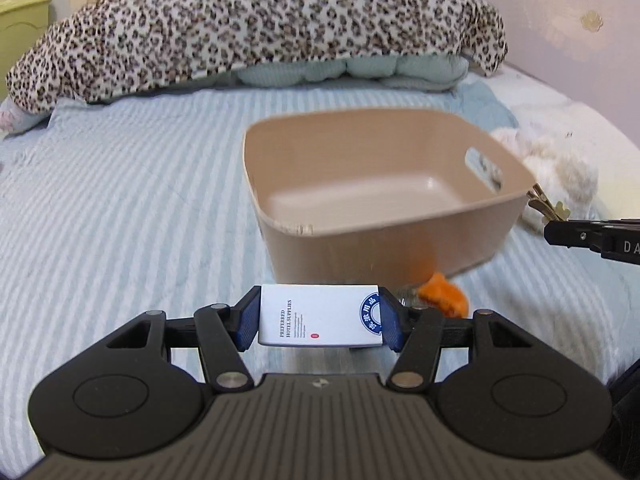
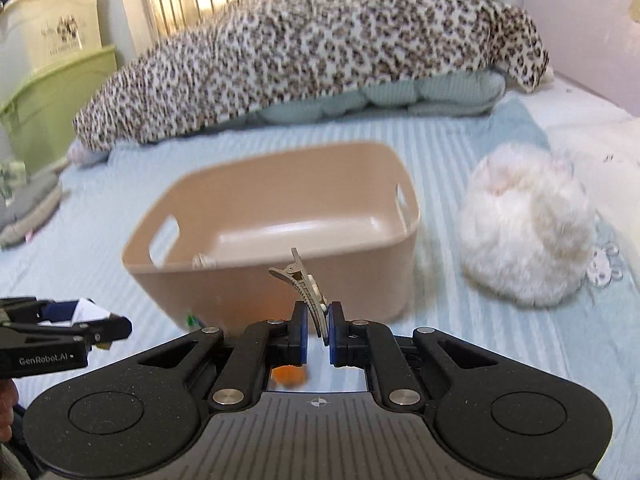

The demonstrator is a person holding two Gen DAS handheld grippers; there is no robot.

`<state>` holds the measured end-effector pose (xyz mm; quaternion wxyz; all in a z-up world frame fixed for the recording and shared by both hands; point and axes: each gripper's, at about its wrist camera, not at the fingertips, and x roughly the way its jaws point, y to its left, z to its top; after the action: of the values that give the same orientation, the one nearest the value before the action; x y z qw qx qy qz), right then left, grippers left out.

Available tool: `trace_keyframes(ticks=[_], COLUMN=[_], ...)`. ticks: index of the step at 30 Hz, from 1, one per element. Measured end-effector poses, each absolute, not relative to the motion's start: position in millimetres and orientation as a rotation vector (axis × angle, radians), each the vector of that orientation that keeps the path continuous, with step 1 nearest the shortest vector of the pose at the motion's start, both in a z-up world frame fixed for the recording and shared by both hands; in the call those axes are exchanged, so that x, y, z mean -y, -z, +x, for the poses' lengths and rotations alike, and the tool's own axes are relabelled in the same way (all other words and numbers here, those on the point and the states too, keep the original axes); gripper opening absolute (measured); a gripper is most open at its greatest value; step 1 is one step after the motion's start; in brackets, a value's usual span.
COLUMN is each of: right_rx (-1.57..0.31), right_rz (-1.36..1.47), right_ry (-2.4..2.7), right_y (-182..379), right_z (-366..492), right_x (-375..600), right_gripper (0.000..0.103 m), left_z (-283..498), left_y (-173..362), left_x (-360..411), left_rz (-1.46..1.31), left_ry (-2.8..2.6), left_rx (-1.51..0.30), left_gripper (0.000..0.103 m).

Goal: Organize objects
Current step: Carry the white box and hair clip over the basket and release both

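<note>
the left tongs [image 1: 320, 322] are clamped on a small white box [image 1: 320, 316] printed "preferred hotel supplies" with a blue round seal, its two ends pressed between the blue pads [image 1: 250, 320]. the box is held above the striped blue bedspread [image 1: 120, 200], just in front of the near wall of a beige plastic bin [image 1: 384, 208] that stands on the bed. an orange fuzzy object [image 1: 444, 294] lies on the bedspread near the bin's near corner, just beyond the right-hand pad.

the right tongs [image 2: 319, 332] are nearly closed, pinching the lower end of a grey metal hair clip [image 2: 302, 286] that stands tilted, its tip pointing up and to the left in front of the bin's [image 2: 280, 240] outer wall. inside the bin, by the left handle slot, a small pale item shows over the rim; what it is cannot be told. a white fluffy ball [image 2: 528, 232] sits on the bed to the right of the bin, apart from it. a leopard-print blanket [image 2: 312, 52] lies over pale blue pillows [image 2: 400, 96] at the far end of the bed.
</note>
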<state>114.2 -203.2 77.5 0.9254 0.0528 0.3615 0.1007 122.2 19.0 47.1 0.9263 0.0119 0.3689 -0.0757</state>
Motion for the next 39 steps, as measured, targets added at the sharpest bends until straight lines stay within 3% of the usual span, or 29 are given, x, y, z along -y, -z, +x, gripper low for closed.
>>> trace_keyframes(ticks=[13, 32, 39], right_rx=[-0.645, -0.782, -0.832], right_rz=[0.077, 0.0, -0.017], right_ry=[-0.211, -0.148, -0.138], right_y=[-111, -52, -31], right_z=[157, 229, 234], right_x=[195, 171, 170], right_gripper=[0.009, 0.009, 0.01], left_z=[176, 266, 265], left_y=[-81, -3, -4], left_x=[-2, 25, 25], left_rz=[0.107, 0.107, 0.128], left_ry=[0.14, 0.038, 0.028], left_rx=[-0.655, -0.821, -0.823], left_gripper=[0.06, 0.061, 0.061])
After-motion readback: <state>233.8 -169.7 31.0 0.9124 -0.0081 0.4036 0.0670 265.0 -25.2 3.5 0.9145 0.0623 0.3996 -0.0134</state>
